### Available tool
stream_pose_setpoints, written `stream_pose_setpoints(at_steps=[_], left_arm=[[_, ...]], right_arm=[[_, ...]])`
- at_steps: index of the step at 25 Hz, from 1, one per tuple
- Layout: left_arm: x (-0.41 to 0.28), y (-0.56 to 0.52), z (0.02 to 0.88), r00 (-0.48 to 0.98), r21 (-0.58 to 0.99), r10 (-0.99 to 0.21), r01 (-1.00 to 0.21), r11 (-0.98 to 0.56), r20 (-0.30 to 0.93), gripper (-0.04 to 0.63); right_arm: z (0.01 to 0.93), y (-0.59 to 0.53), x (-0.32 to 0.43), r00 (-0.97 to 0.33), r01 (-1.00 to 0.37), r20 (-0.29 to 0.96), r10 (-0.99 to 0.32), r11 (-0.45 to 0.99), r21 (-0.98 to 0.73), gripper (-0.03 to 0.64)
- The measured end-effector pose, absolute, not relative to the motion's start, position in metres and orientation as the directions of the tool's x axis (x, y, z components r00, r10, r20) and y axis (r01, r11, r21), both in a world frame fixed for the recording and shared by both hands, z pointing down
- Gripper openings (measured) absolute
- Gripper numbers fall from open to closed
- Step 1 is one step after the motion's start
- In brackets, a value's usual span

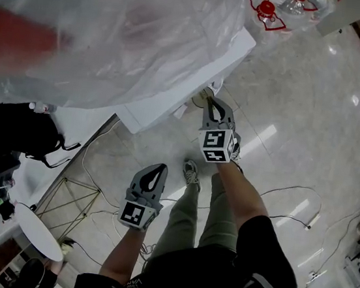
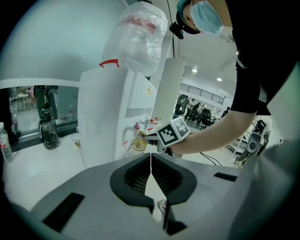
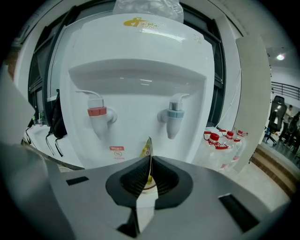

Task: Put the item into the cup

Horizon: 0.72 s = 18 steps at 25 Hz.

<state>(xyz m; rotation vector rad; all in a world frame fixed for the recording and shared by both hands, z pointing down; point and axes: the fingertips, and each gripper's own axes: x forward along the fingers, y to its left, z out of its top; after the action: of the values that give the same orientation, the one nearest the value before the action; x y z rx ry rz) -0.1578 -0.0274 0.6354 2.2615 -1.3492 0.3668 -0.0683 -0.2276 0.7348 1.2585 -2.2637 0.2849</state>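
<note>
While I leaned over the floor, my right gripper (image 3: 149,158) had its jaws pinched flat on a thin yellow sachet (image 3: 146,149). The sachet stood on edge, and its top corner poked out past the pads toward 12 o'clock. Low in the slit between those pads showed the pale rim of a small round cup (image 3: 145,189), directly under the sachet. I could not tell whether the sachet's lower end reached inside it.

Behind them stood a white plastic water dispenser (image 3: 140,70). Its red-capped tap (image 3: 97,113) was at 10 o'clock from the sachet and its blue-capped tap (image 3: 174,115) at 1 o'clock. A cluster of clear red-capped water bottles (image 3: 224,140) sat on the floor at 3 o'clock.

From my head view, the right gripper (image 1: 210,102) reached to the foot of the dispenser (image 1: 195,76), with its tips just beside the cup (image 1: 202,97). My left gripper (image 1: 157,170) hung well apart from it at 7 o'clock, over the pale tiled floor (image 1: 301,123).

My left gripper's (image 2: 150,157) jaws were pressed together with nothing between them. Past them, at 12 o'clock, I saw the right gripper's black-and-white marker cube (image 2: 174,133) held near the dispenser (image 2: 101,117). A large bottle wrapped in clear plastic (image 2: 138,37) sat on top of it. A dark drinking bottle (image 2: 49,132) stood on the white counter (image 2: 37,164) at 9 o'clock.
</note>
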Motion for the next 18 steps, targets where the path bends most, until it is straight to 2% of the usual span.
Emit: stream_pose_setpoints(at_steps=[18], left_arm=[[-0.17, -0.025, 0.647, 0.467, 0.273, -0.743, -0.884, -0.379, 0.479, 0.021]], right_arm=[[0.781, -0.233, -0.08, -0.404, -0.807, 0.646, -0.647, 0.584, 0.081, 0.048]])
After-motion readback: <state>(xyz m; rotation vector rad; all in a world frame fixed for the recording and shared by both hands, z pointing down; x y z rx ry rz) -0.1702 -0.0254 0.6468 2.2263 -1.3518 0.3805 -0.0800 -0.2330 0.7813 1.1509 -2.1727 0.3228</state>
